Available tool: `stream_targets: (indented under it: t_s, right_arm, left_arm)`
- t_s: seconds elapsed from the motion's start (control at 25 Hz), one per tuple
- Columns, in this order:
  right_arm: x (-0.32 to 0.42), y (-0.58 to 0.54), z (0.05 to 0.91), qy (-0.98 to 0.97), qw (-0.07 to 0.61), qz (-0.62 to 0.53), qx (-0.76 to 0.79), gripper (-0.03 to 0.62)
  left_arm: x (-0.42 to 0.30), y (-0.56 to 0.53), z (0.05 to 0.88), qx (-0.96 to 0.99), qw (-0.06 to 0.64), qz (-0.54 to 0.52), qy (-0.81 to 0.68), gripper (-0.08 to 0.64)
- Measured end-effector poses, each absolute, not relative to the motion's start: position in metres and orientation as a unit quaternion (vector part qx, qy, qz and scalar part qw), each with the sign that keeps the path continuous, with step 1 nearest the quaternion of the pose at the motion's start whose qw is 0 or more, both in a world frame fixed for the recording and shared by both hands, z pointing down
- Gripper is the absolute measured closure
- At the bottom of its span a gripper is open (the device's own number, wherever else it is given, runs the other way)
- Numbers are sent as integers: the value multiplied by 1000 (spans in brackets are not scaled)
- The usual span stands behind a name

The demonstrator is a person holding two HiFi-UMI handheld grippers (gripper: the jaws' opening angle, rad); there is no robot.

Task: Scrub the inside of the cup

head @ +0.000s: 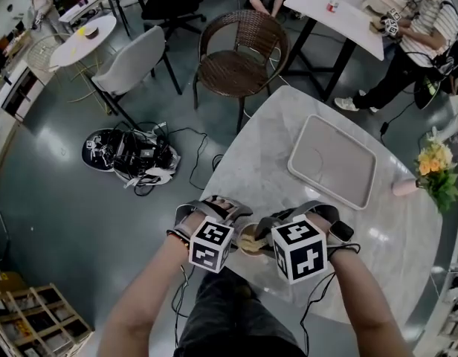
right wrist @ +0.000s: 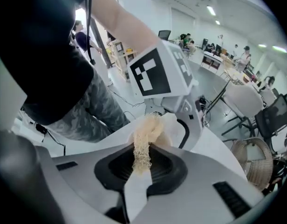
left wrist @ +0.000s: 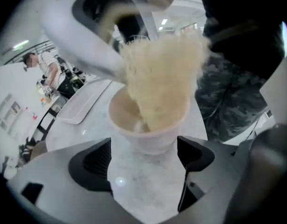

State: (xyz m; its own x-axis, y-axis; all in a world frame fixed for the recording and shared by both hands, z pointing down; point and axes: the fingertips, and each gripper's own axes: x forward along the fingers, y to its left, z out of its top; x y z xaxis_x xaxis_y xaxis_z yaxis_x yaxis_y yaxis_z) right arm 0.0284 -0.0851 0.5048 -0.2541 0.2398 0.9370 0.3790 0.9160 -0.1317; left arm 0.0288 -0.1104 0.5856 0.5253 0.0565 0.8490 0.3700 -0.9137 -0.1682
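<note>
Cup: a pale cup (left wrist: 150,125) stands upright on the surface, close to the edge by the person. It is between the 2 claws.
Surface: a white marble top (head: 273,147).
Scrubber: a bunch of pale, stringy mesh (left wrist: 162,73). Its low end is down inside the cup, against the inner wall.
Left claw: the left claw (left wrist: 144,143) has its 2 jaws wide apart. The cup sits right at their tips, in the gap. I cannot tell if the jaws touch the cup.
Right claw: the right claw (right wrist: 141,164) has its jaws squeezed tight on the top end of the scrubber. It holds the scrubber over the cup.
Tray: a pale tray (head: 331,161) lies flat farther back on the surface, well apart from the cup.
Flowers: yellow flowers (head: 436,168) are at the right edge of the surface.
Chair: a brown woven chair (head: 240,50) stands on the floor just past the far end of the surface.
</note>
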Motion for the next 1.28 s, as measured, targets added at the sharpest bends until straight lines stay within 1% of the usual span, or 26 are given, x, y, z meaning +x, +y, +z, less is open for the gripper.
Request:
stream_targets:
  t_s: [0.08, 0.24, 0.32, 0.44, 0.52, 0.68, 0.8, 0.92, 1.16, 1.28]
  right_arm:
    - [27, -91, 498, -798, 571, -62, -181, 529]
    - [26, -97, 504, -788, 582, -100, -172, 529]
    - [26, -98, 512, -778, 591, -124, -174, 529]
    - [24, -99, 527, -759, 607, -153, -177, 529]
    - [22, -98, 534, -754, 615, -151, -175, 529]
    - [20, -97, 538, -760, 619, -123, -156, 529]
    - [18, -98, 539, -762, 625, -102, -132, 529]
    - [15, -99, 539, -761, 630, -101, -116, 529]
    - [12, -103, 543, -736, 644, -163, -132, 529]
    - [11, -104, 548, -713, 656, -191, -158, 529]
  left_arm:
    - [15, -118, 584, -868, 135, -473, -66, 106]
    - [-3, -112, 569, -898, 35, -431, 85, 104]
    - [-1, -103, 563, -903, -16, -398, 163, 104]
    - [3, -89, 560, -876, -84, -377, 289, 104]
    - [15, -71, 553, -869, -124, -346, 331, 104]
    - [42, -46, 543, -856, -171, -313, 375, 103]
    - [41, -56, 548, -826, -193, -310, 428, 103]
    - [31, -71, 557, -811, -198, -325, 443, 103]
    - [25, -81, 555, -826, -94, -373, 411, 104]
    - [24, -82, 556, -847, -71, -374, 370, 104]
